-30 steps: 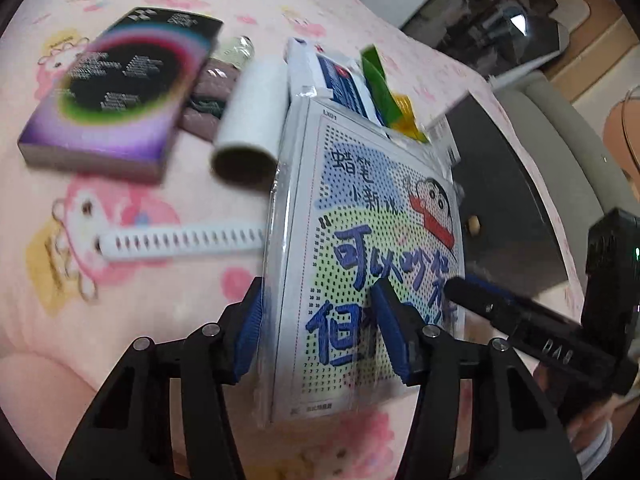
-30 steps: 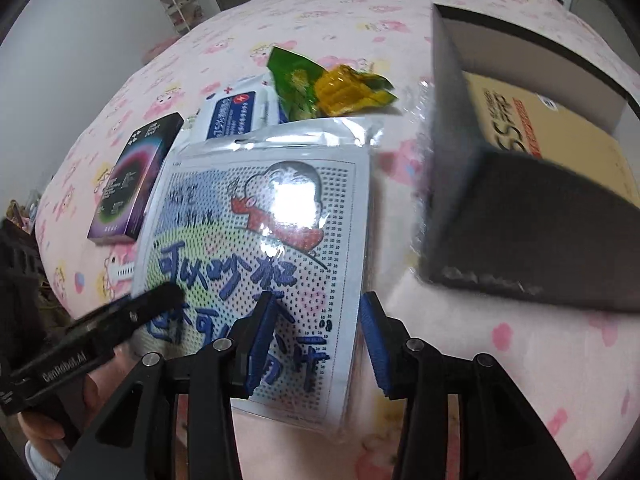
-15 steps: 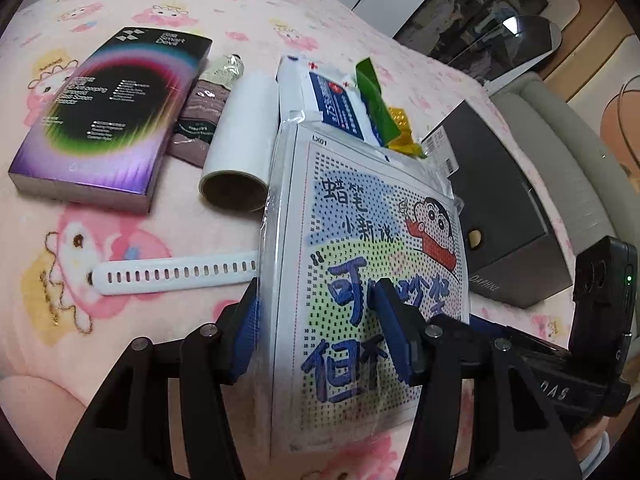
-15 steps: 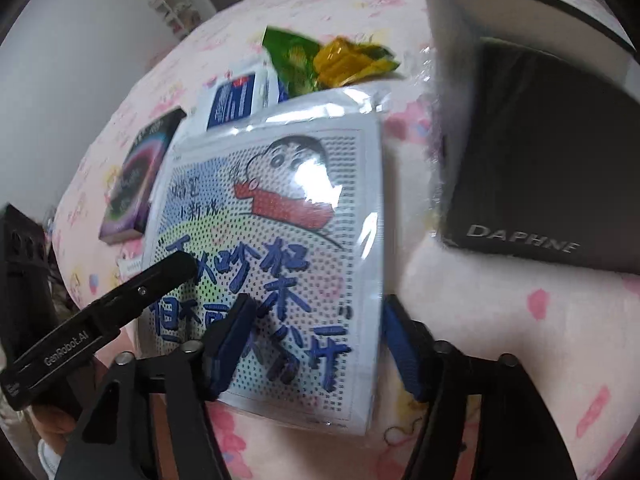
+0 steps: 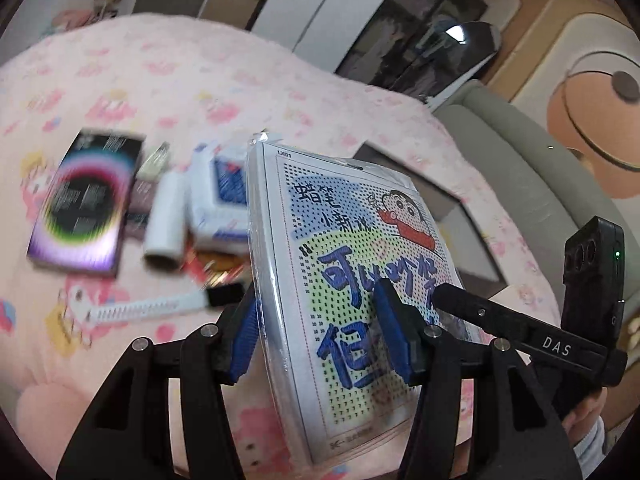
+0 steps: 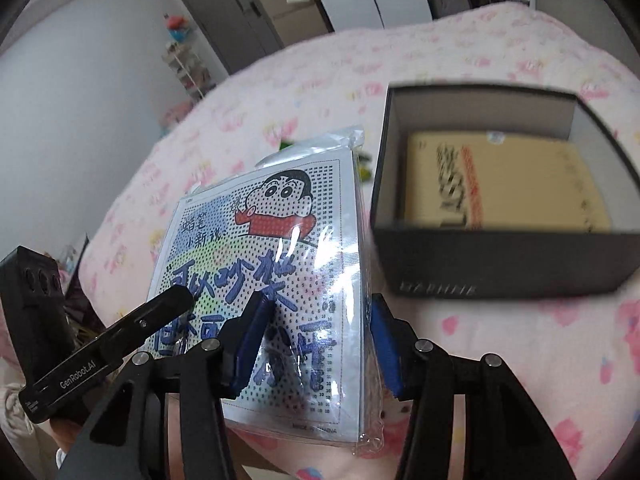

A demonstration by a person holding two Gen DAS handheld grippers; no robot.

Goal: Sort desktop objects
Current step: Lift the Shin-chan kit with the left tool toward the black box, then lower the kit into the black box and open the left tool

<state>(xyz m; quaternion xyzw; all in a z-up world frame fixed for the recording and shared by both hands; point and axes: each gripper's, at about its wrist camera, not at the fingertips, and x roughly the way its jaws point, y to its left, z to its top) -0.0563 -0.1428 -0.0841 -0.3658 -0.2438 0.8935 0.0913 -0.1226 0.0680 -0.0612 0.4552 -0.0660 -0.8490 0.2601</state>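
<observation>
Both tools (image 5: pixel 320 328) (image 6: pixel 316 340) grip packet (image 5: pixel 352 280) edges (airborne)

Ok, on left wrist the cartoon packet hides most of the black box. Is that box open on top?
Observer: Yes, the black box has no lid on; right wrist looks straight into it.
Operator: Anything inside?
Observer: One flat tan item with blurred print covers most of its floor.
Operator: Where's the packet relative to it?
Observer: The cartoon packet is left of the box in that view, not over the opening.
</observation>
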